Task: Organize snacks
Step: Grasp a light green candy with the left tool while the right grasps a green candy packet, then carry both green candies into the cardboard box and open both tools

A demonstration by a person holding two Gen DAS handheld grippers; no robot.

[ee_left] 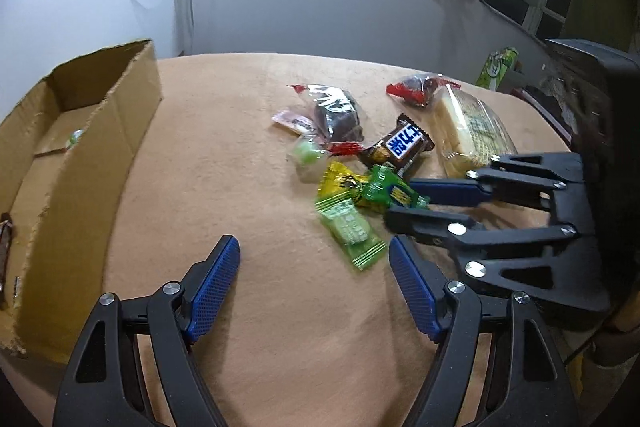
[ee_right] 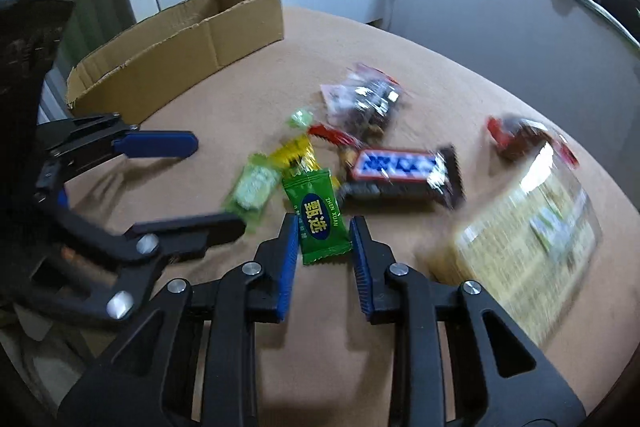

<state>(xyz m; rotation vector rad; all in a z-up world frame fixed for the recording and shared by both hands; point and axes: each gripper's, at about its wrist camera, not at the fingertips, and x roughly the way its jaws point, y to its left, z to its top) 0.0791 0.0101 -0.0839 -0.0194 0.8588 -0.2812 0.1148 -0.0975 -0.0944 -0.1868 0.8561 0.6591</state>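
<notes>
A: Snacks lie in a loose heap right of centre in the left wrist view, on the tan cloth [ee_left: 224, 163]. The box [ee_left: 100, 131] sits at the left edge, open top, well apart from the heap. Likely the drop place, since a couple of small items already lie inside.

B: Right gripper [ee_right: 324, 231]?

A: Low centre of its own view, jaws narrowed around the green candy [ee_right: 320, 219], one pad on each long side. Whether the pads press the wrapper or stand just off it, I cannot tell; a thin gap seems to show on the right side. That view is blurred, so the tool is probably moving.

B: Why that piece?

A: It lies at the near edge of the heap, partly over the yellow candy [ee_right: 294, 155] and free on both sides, so the fingers can straddle it without disturbing the chocolate bar [ee_right: 400, 167] just beyond.

B: Left gripper [ee_left: 314, 247]?

A: Lower centre of its view, spread wide, holding nothing, above bare cloth. The pale green candy [ee_left: 350, 227] lies just ahead, between the fingertips' line and the heap. My guess: it waits clear of the right tool's work.
</notes>
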